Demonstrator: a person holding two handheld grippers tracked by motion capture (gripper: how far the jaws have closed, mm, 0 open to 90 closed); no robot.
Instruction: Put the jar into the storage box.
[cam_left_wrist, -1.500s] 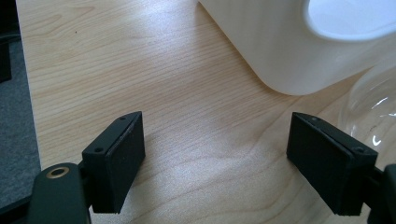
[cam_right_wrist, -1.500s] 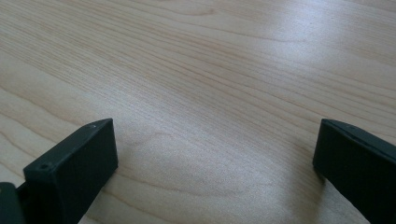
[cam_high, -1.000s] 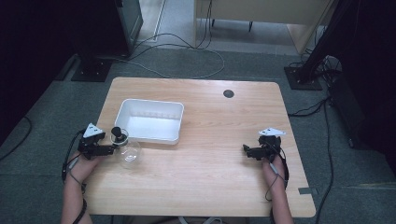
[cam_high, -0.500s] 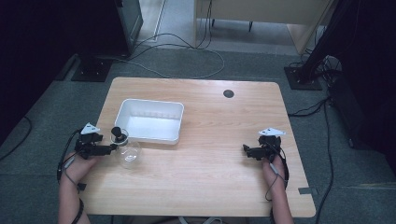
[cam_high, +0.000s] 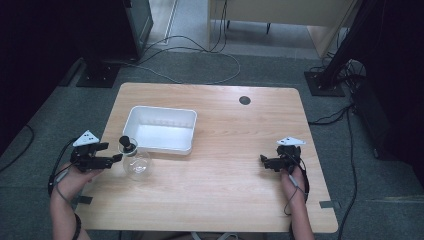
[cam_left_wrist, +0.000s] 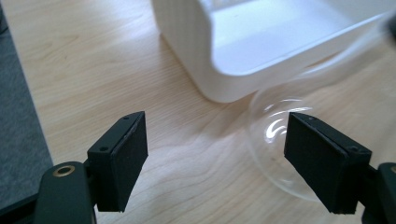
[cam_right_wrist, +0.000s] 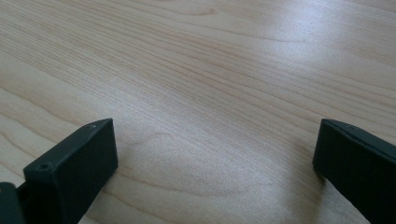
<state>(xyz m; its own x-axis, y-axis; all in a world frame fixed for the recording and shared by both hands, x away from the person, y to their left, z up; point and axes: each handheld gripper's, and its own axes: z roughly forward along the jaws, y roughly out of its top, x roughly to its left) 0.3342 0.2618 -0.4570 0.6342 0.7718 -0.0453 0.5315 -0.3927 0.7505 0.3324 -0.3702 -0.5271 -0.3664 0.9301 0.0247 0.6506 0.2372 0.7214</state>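
Table (cam_high: 235, 165); left gripper (cam_high: 116, 158) wide, closing beside flask (cam_high: 136, 163).

Grey carpet floor (cam_high: 45, 125), dark stands, trailing cables (cam_high: 200, 55).

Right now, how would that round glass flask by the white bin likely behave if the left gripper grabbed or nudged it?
The glass flask looks clear and thin-walled, so probably fragile and slippery between pads. Its round belly may roll if pushed; the black stopper could make it top-heavy.

right tool (cam_right_wrist: 215, 168) jaws spread wide (nothing between them), bare wooden table (cam_right_wrist: 210, 70) beneath
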